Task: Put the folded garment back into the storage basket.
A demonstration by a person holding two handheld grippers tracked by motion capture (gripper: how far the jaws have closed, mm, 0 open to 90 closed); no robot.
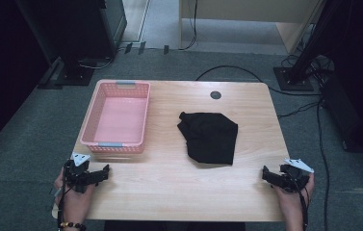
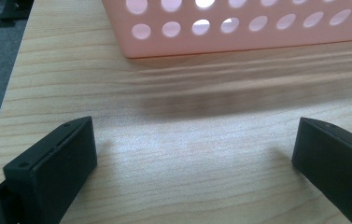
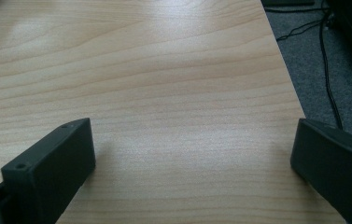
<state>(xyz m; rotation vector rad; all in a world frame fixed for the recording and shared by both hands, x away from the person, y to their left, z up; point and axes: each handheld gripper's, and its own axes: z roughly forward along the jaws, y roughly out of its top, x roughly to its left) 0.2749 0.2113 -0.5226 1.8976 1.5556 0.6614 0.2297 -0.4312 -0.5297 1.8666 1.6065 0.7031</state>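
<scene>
A crumpled black cloth [image 1: 210,137] lies on the wooden table [image 1: 169,187], right of centre. To its left stands a pink perforated basket [image 1: 117,117] with nothing in it. My left gripper [image 1: 103,174] rests at the table's near left corner, just in front of the basket, jaws wide apart and empty. In the left gripper view the left gripper [image 2: 194,140] faces the basket's [image 2: 239,28] near wall. My right gripper [image 1: 267,174] sits at the near right edge, open and empty. In the right gripper view the right gripper [image 3: 192,140] looks over bare wood.
A round grey cable port [image 1: 215,95] sits near the table's far edge. Grey carpet surrounds the table, with black cables [image 1: 321,130] on the right and dark stands [image 1: 75,67] at the back. The table's right edge [image 3: 288,79] runs close to the right gripper.
</scene>
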